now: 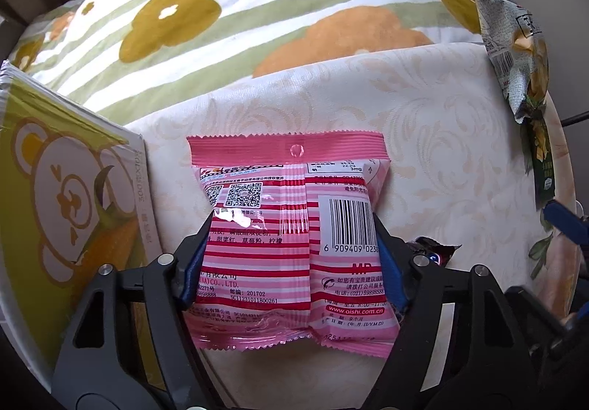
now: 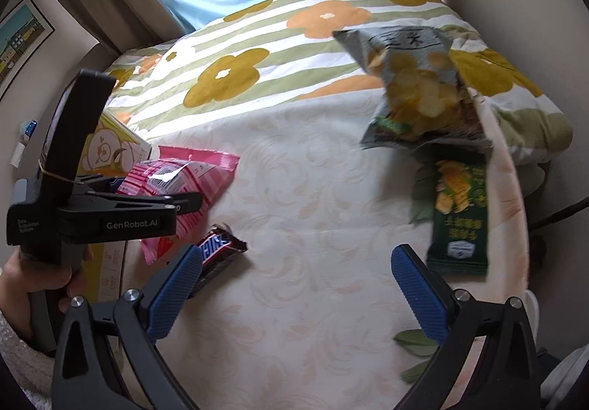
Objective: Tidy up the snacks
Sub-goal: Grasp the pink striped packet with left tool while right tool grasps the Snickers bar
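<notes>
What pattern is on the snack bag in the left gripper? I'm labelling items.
Pink, red and white stripes on the snack bag, clearest in the left wrist view.

Snickers bar [image 1: 434,251] mostly hidden behind pink pkt [image 1: 291,237].

Pink-and-white striped snack packet [image 1: 291,240], red print, black barcode. Quilt [image 1: 257,16]: green and white stripes, ochre and orange flowers. Tablecloth [image 2: 313,226] cream, pale leaf pattern. Box [image 1: 70,196] yellow-green with white bear. Gripper pads [image 2: 176,296] blue. Dark green packet [image 2: 460,215], yellow crackers.
</notes>
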### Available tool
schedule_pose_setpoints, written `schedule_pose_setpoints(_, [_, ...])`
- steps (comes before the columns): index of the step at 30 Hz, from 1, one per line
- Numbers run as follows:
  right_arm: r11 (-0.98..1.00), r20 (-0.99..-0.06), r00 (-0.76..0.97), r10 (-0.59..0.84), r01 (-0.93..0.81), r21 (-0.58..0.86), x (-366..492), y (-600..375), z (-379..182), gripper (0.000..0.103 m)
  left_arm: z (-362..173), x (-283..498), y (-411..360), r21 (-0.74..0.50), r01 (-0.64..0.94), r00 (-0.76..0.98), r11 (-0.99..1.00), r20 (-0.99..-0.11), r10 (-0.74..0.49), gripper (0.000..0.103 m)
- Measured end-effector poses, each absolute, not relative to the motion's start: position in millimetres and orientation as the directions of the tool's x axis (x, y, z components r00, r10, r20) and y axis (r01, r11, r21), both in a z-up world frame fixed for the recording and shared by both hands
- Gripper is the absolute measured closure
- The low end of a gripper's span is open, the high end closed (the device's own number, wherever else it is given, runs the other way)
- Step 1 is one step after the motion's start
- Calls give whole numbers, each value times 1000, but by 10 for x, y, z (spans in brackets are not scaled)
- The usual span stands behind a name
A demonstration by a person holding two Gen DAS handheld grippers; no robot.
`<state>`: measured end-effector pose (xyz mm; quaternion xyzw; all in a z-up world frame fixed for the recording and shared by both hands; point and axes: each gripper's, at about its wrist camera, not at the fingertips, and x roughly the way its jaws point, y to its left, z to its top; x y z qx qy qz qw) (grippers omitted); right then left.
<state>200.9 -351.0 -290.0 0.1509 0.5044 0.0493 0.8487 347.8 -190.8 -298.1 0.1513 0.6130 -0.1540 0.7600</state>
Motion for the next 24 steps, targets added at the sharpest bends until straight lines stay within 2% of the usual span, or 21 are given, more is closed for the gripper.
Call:
schedule_pose_setpoints(3, [948, -846, 477, 238, 74, 309, 2003, -3391, -2947, 1, -2900, 3457, -1918, 12, 427, 208, 904, -974, -85, 38])
schedule_pose_setpoints(10, [943, -854, 454, 253, 82, 322, 1964, -3138, -3057, 3, -2577, 3444, -1946, 7, 453, 275, 891, -952, -132, 38])
schedule_pose_setpoints(14, [945, -857, 451, 250, 77, 317, 1986, -2969, -3099, 14, -2393, 3477, -1885, -15, 444, 302, 896, -939, -166, 38])
schedule_pose_setpoints(18, [948, -857, 455, 242, 79, 309, 2042, -2812, -3128, 31, -2267, 3499, -1805, -42, 432, 314, 901, -930, -194, 38])
schedule_pose_setpoints(24, [962, -860, 469, 201, 72, 264, 2160, -2628, -3158, 42, -2179, 3509, -1702, -97, 417, 321, 904, -914, -246, 38])
